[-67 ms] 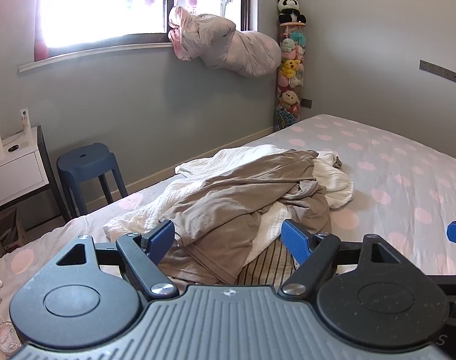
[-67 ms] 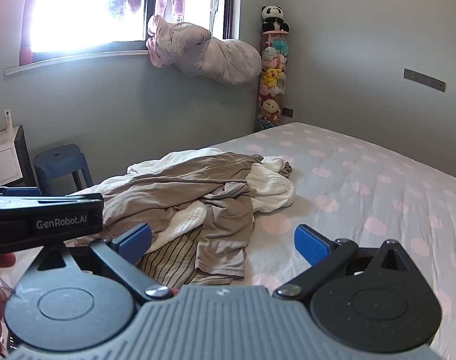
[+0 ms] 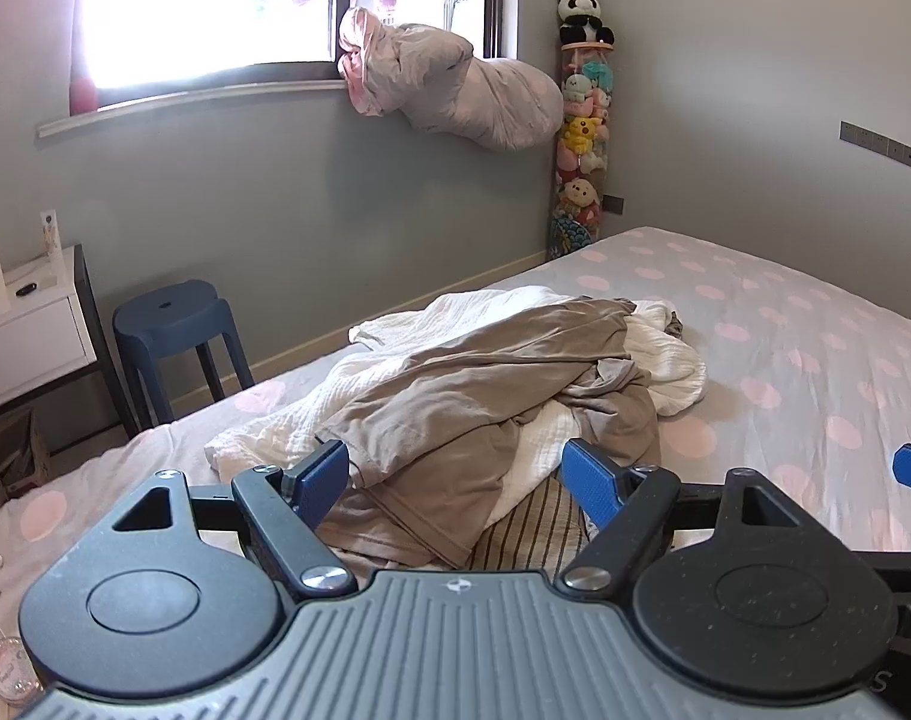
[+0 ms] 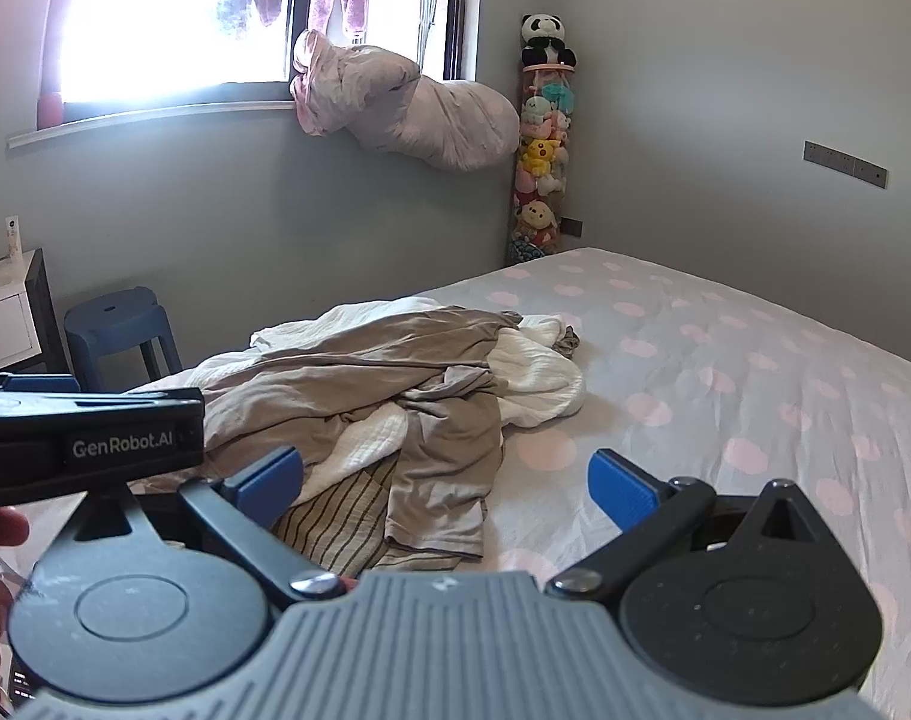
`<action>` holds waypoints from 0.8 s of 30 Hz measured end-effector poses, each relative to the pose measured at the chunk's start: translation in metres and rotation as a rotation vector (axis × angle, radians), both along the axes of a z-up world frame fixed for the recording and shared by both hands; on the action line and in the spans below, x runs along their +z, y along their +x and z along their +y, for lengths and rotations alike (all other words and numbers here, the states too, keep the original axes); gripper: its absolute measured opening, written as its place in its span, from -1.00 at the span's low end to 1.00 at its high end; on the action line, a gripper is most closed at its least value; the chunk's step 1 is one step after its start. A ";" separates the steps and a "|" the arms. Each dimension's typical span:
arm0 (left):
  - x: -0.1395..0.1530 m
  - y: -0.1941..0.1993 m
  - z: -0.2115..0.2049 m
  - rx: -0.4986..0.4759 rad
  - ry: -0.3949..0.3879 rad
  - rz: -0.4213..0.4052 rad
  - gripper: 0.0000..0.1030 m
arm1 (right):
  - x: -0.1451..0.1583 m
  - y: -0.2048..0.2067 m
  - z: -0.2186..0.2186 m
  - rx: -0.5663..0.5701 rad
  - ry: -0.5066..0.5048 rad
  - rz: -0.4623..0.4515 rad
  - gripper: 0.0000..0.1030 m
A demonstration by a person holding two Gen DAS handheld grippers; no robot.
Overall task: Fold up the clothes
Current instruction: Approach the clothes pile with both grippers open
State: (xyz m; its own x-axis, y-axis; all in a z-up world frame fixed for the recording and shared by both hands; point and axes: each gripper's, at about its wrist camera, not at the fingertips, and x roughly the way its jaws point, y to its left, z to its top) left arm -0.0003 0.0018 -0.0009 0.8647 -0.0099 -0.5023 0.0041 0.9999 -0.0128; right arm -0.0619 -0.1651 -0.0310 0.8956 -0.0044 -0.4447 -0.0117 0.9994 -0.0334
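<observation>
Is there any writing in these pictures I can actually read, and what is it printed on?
"GenRobot.AI": white lettering on the side of the left claw, seen from the right wrist view.
Tube on the nightstand: markings too small to read.
Lower right edge of the left wrist view: partial pale letter, unreadable.
Nothing else legible.

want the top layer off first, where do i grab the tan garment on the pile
Take the tan garment by its loose hemmed edge hanging at the near front of the pile, coming in low from the near side; that edge lies free on top, while its far end is tangled with the white cloth.
</observation>
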 end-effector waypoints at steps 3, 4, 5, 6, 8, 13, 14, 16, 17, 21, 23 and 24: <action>-0.001 0.000 0.002 -0.007 -0.028 0.006 0.51 | -0.001 0.003 -0.005 -0.001 0.015 0.006 0.98; -0.002 0.000 0.003 -0.009 -0.036 0.008 0.51 | -0.001 0.004 -0.007 -0.001 0.020 0.008 0.98; -0.002 0.002 0.005 -0.008 -0.038 0.017 0.51 | -0.001 0.005 -0.008 -0.001 0.025 0.010 0.98; -0.003 0.003 0.004 -0.006 -0.032 0.020 0.51 | -0.001 0.006 -0.010 -0.002 0.030 0.012 0.98; 0.000 0.002 -0.003 0.002 -0.007 0.024 0.51 | -0.001 0.007 -0.013 -0.002 0.036 0.015 0.98; 0.002 0.002 -0.003 0.009 -0.008 0.030 0.51 | -0.001 -0.001 -0.002 -0.011 0.017 0.004 0.98; 0.002 0.002 -0.003 0.010 -0.012 0.032 0.51 | -0.001 0.000 -0.004 -0.013 0.021 0.008 0.98; 0.002 0.003 -0.002 0.013 -0.019 0.035 0.51 | -0.002 -0.001 -0.006 -0.016 0.027 0.015 0.98; 0.002 0.003 -0.001 0.013 -0.022 0.037 0.51 | -0.002 0.000 -0.006 -0.017 0.028 0.017 0.98; 0.001 0.004 -0.003 0.010 -0.019 0.046 0.51 | -0.002 0.001 -0.006 -0.020 0.030 0.024 0.98; 0.000 0.005 -0.003 0.013 -0.021 0.053 0.51 | -0.002 0.001 -0.006 -0.021 0.030 0.027 0.98; 0.000 0.005 -0.003 0.012 -0.024 0.055 0.51 | -0.003 0.001 -0.006 -0.022 0.030 0.029 0.98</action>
State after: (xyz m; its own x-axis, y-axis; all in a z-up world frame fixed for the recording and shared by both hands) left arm 0.0047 -0.0009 -0.0011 0.8361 -0.0122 -0.5485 -0.0094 0.9993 -0.0366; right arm -0.0611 -0.1709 -0.0336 0.8823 -0.0097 -0.4705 0.0094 1.0000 -0.0031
